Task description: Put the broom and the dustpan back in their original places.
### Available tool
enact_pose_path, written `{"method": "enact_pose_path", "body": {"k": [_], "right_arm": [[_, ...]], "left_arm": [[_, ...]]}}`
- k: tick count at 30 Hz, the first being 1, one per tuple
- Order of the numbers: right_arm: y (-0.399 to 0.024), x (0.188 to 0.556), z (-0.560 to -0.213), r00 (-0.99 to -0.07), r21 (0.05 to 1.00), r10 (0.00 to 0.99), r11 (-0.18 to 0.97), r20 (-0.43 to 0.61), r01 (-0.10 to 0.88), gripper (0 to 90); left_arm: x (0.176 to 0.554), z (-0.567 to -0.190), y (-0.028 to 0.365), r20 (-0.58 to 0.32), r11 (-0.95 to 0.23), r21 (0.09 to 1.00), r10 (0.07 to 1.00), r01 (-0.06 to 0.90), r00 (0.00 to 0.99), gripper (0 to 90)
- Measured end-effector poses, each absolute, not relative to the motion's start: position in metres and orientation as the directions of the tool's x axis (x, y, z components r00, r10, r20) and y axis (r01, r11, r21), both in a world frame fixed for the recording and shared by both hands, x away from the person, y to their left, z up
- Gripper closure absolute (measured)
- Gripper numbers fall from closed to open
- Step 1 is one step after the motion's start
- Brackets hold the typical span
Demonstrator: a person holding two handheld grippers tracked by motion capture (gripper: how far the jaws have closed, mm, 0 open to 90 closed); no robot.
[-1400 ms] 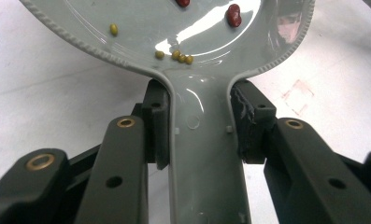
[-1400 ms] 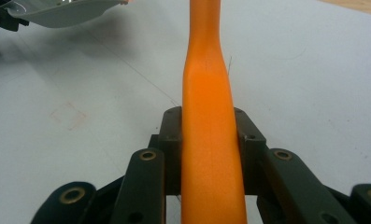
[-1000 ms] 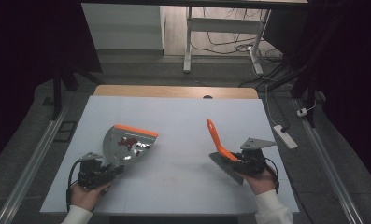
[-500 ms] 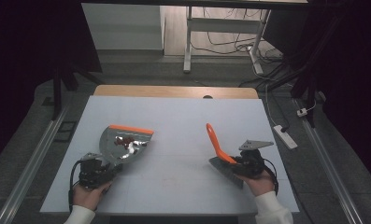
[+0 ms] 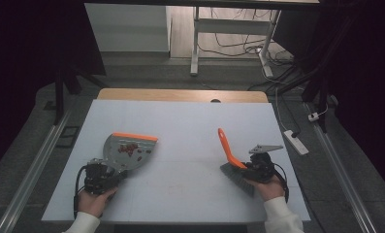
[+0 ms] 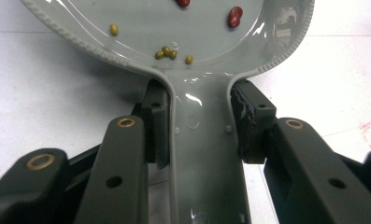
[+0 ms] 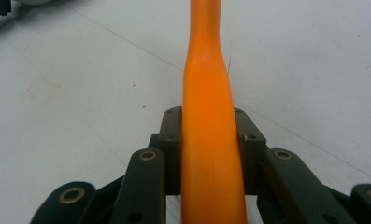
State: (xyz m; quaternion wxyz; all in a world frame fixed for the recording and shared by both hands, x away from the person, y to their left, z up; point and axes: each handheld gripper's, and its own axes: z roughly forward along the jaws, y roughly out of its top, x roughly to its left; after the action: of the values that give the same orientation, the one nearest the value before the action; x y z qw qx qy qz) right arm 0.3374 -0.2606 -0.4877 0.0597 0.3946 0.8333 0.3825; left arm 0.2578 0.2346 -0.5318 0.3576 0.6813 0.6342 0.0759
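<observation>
Dustpan (image 5: 129, 150) first, one grey pan with an orange lip, lying on the white desk (image 5: 190, 121) just ahead of the left claw (image 5: 113, 171). That claw is clamped tight on the pan's grey handle, both pads (image 6: 156, 123) pressing its sides in the left gripper view. Inside the pan, counting from that view: two red beans (image 6: 234, 16) up top, one cut by the edge, and six small yellow-green beans (image 6: 166, 51), four bunched just ahead of the handle, one beside them and one off alone. From above the pan's red beans make a small cluster, too small to count. Over to the right claw (image 5: 246, 167): it is closed hard on one brush (image 5: 229, 153), gripping its orange handle, which rises tilted up and away from the claw, with the dark bristles down on the desk beside it. Two claws, one tool each, well apart.
</observation>
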Motion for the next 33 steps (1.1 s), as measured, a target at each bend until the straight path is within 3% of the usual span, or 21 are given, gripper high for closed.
{"method": "enact_pose_path", "body": {"k": [9, 22, 26, 30, 33], "right_arm": [[-0.265, 0.348, -0.49, -0.664, 0.671, 0.729, 0.41, 0.166, 0.618, 67.8], [-0.268, 0.361, -0.499, -0.645, 0.642, 0.752, 0.429, 0.135, 0.635, 53.7], [-0.269, 0.362, -0.5, -0.642, 0.641, 0.757, 0.435, 0.119, 0.632, 51.1], [-0.269, 0.364, -0.502, -0.634, 0.638, 0.765, 0.435, 0.111, 0.636, 47.5], [-0.27, 0.365, -0.504, -0.633, 0.636, 0.765, 0.431, 0.118, 0.64, 46.9]], "left_arm": [[0.262, -0.536, 0.232, -0.35, 0.06, 0.565, 0.921, 0.823, 0.173, 61.7], [0.262, -0.536, 0.231, -0.356, 0.067, 0.568, 0.918, 0.821, 0.172, 60.8], [0.26, -0.535, 0.233, -0.348, 0.067, 0.579, 0.922, 0.812, 0.172, 53.9], [0.257, -0.533, 0.234, -0.325, 0.066, 0.596, 0.931, 0.801, 0.165, 38.8], [0.255, -0.531, 0.235, -0.315, 0.055, 0.606, 0.933, 0.794, 0.176, 35.6]]}}
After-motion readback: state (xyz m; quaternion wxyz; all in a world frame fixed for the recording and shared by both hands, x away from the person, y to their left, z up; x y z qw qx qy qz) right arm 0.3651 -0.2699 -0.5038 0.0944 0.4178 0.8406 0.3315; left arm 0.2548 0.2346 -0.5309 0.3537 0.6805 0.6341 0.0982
